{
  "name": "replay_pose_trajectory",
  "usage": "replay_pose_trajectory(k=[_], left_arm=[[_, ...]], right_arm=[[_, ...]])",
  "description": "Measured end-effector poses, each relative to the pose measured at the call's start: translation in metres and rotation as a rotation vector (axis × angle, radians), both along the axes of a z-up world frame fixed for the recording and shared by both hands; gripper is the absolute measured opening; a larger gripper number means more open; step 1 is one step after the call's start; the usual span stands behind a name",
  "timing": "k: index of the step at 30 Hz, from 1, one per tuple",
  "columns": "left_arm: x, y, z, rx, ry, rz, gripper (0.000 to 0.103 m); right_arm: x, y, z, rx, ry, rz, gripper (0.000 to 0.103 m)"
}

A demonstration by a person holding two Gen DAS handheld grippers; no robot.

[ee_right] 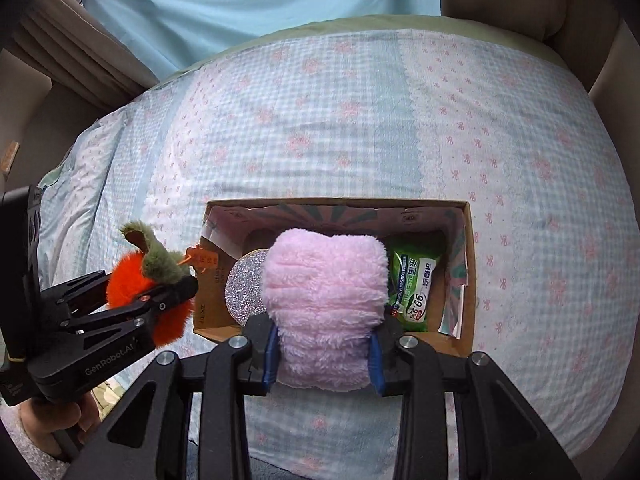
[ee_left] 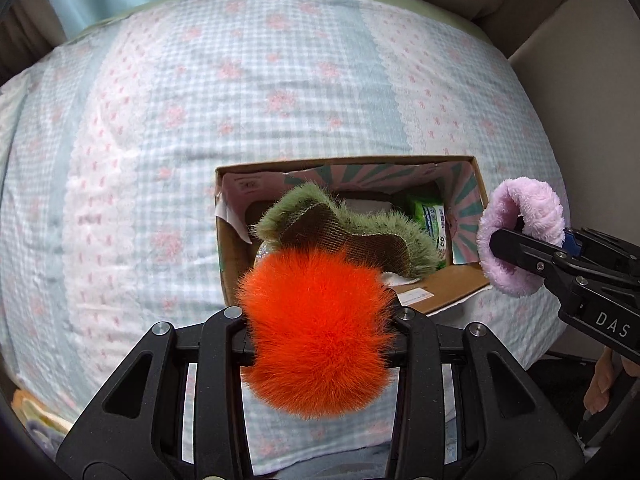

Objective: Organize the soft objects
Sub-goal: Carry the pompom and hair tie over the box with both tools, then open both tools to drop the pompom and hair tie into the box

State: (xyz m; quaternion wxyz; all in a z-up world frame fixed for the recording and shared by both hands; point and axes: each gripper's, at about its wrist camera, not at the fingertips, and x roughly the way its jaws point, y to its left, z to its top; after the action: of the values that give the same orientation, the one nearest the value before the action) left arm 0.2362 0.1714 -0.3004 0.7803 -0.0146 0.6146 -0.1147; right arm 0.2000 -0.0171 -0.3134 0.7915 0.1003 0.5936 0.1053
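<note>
My left gripper is shut on an orange furry pompom with green fuzzy leaves, held just in front of an open cardboard box. It also shows in the right wrist view, left of the box. My right gripper is shut on a pink fluffy ring, held over the box's near edge. In the left wrist view the ring hangs at the box's right side, gripped by the right gripper.
The box sits on a bed with a blue gingham and pink floral quilt. Inside the box lie a green wet-wipes pack and a silver glitter disc. A beige wall lies beyond the bed's right side.
</note>
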Motion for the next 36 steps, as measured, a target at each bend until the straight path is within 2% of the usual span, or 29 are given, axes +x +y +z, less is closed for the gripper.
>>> replay_pose_trajectory(k=[6, 12, 15, 16, 17, 18, 19, 20, 21, 24, 29, 36], left_arm=[[0.018, -0.01, -0.041, 0.001, 0.089, -0.057, 0.032], [0.025, -0.038, -0.063, -0.031, 0.14, -0.122, 0.032], [0.026, -0.047, -0.069, -0.031, 0.152, -0.148, 0.033], [0.027, -0.05, -0.069, -0.039, 0.151, -0.16, 0.041], [0.028, -0.052, -0.068, -0.049, 0.148, -0.169, 0.064], [0.029, -0.054, -0.068, -0.046, 0.147, -0.174, 0.081], [0.03, -0.056, -0.069, -0.033, 0.158, -0.176, 0.102], [0.031, -0.057, -0.07, -0.011, 0.169, -0.174, 0.103], [0.031, -0.057, -0.07, 0.011, 0.165, -0.169, 0.103], [0.031, -0.05, -0.07, 0.033, 0.173, -0.162, 0.103], [0.028, -0.032, -0.071, 0.037, 0.19, -0.107, 0.103], [0.022, -0.031, -0.048, 0.057, 0.141, -0.083, 0.103]], right_arm=[[0.02, -0.01, -0.033, 0.088, 0.138, -0.1, 0.032], [0.038, -0.02, -0.048, 0.07, 0.208, -0.141, 0.032], [0.047, -0.023, -0.057, 0.082, 0.232, -0.149, 0.036], [0.05, -0.023, -0.06, 0.102, 0.243, -0.148, 0.04], [0.053, -0.024, -0.063, 0.118, 0.252, -0.152, 0.044], [0.055, -0.025, -0.066, 0.125, 0.255, -0.166, 0.052], [0.057, -0.027, -0.067, 0.125, 0.253, -0.191, 0.06], [0.057, -0.029, -0.067, 0.12, 0.248, -0.222, 0.079], [0.058, -0.032, -0.066, 0.124, 0.239, -0.25, 0.092], [0.058, -0.039, -0.065, 0.127, 0.222, -0.291, 0.093], [0.052, -0.043, -0.068, 0.083, 0.238, -0.29, 0.093], [0.041, -0.048, -0.054, 0.092, 0.195, -0.288, 0.093]])
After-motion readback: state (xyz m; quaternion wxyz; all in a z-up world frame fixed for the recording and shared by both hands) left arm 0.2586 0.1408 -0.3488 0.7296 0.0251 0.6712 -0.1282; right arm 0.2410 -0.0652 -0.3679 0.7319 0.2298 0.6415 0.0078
